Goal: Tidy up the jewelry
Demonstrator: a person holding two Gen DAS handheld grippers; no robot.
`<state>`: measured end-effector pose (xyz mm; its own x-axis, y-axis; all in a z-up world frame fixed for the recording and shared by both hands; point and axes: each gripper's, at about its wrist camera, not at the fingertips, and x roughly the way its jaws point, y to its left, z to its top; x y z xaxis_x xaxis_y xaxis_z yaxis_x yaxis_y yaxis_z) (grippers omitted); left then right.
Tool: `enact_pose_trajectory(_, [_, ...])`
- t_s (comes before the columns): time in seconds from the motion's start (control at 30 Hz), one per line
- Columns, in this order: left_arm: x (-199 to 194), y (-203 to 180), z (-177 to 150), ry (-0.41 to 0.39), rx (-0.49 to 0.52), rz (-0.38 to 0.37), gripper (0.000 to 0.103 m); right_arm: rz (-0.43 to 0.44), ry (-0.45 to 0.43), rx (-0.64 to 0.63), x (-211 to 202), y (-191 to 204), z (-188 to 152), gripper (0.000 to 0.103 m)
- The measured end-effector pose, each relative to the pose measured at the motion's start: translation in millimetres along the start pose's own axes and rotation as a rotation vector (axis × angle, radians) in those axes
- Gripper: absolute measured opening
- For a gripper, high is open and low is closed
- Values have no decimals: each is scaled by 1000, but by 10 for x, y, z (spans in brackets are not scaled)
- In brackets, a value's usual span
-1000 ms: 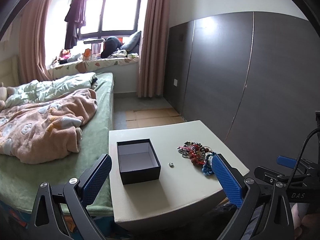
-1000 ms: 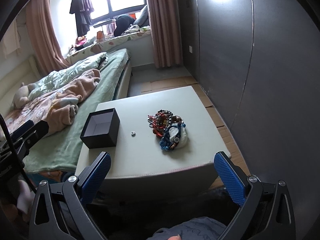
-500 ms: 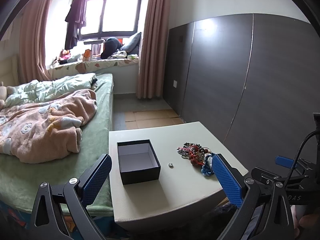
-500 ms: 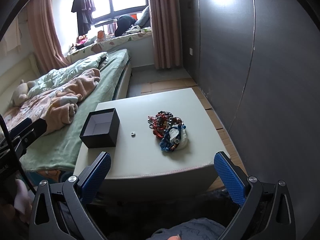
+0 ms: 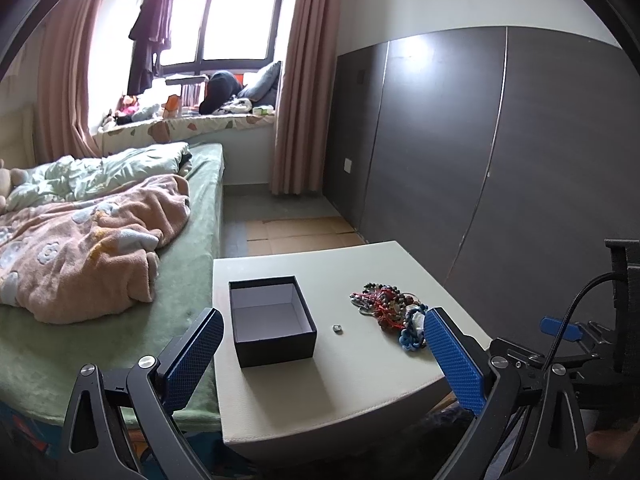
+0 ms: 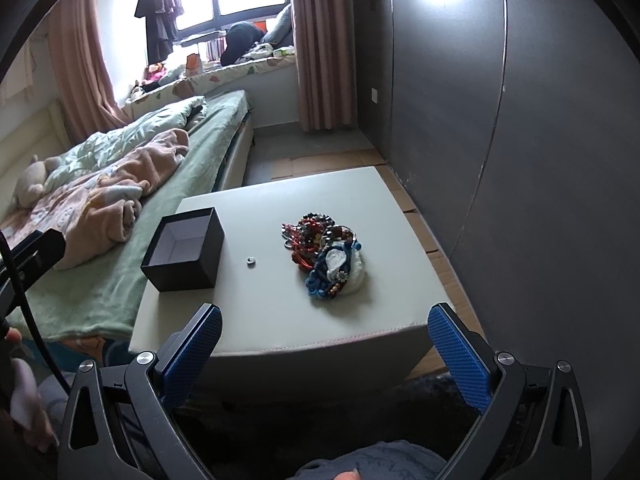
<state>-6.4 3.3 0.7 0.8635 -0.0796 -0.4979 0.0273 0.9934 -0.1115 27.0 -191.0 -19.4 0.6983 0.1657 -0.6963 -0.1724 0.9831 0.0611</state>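
A black open box (image 5: 272, 322) (image 6: 184, 250) with a pale lining stands empty on the left of a pale square table (image 5: 340, 384) (image 6: 280, 312). A small silver ring (image 5: 337, 328) (image 6: 251, 261) lies to its right. Further right sits a tangled heap of beaded bracelets and blue cord jewelry (image 5: 390, 312) (image 6: 326, 252). My left gripper (image 5: 320, 350) is open, held back from the table's near edge with nothing between its fingers. My right gripper (image 6: 324, 344) is open too, hanging before the table's front edge with nothing in it.
A bed (image 5: 100, 240) with a pink blanket (image 6: 108, 196) adjoins the table's left side. A dark panelled wall (image 5: 500, 160) runs along the right. Cardboard covers the floor (image 5: 296, 232) beyond the table. The other gripper's body and cable (image 5: 576, 332) show at the right of the left wrist view.
Both grippers stay open. The left view has drifted slightly; the right gripper has edged a little closer to the table. Nothing on the table has moved.
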Motion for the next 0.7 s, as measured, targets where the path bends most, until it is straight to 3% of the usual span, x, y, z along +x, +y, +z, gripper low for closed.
enact_pose_trajectory(0.17, [77, -25, 17, 29, 24, 45, 100, 8, 3, 14, 7, -55, 12, 103])
enact_pose_trajectory(0.7, [458, -76, 392, 79, 61, -69, 100, 29, 35, 117, 162, -501, 396, 103])
